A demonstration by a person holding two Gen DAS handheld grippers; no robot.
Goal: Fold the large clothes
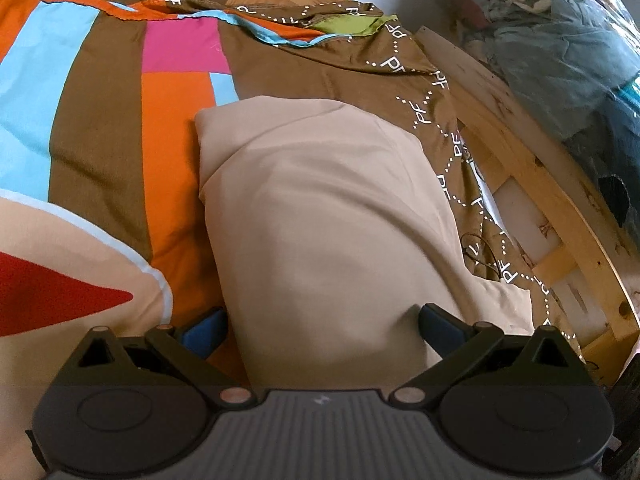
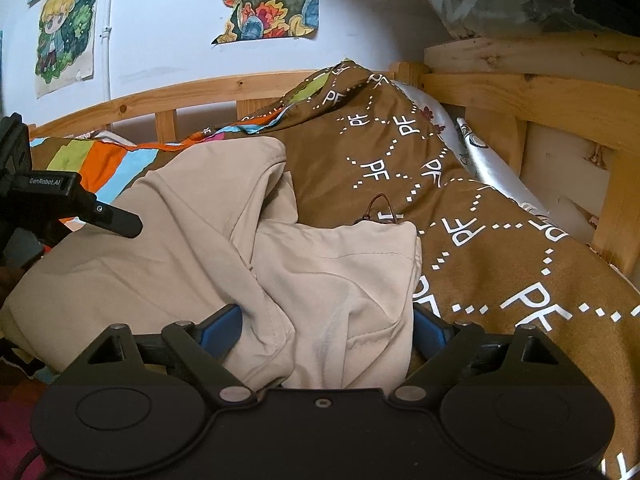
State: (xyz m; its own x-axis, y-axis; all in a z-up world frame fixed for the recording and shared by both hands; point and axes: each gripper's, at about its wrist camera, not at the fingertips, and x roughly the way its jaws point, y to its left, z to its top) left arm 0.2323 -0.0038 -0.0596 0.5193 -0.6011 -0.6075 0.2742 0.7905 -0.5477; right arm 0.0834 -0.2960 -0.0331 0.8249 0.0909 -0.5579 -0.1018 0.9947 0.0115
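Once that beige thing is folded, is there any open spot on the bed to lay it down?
The flat striped cover left of the beige garment is free, up to the cushion at near left. To the right it is crowded: the brown patterned quilt bunches against the wooden bed rail. Both tongs, left and right, have beige cloth between their fingers.

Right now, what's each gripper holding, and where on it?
Both straddle the beige fabric garment, fingers wide: left gripper over a smooth folded end, right gripper over a bunched seamed edge. Neither visibly clamps.

Probably a bedroom: wooden bed frame (image 2: 520,92), patterned duvet (image 2: 400,152), wall drawings (image 2: 264,0).
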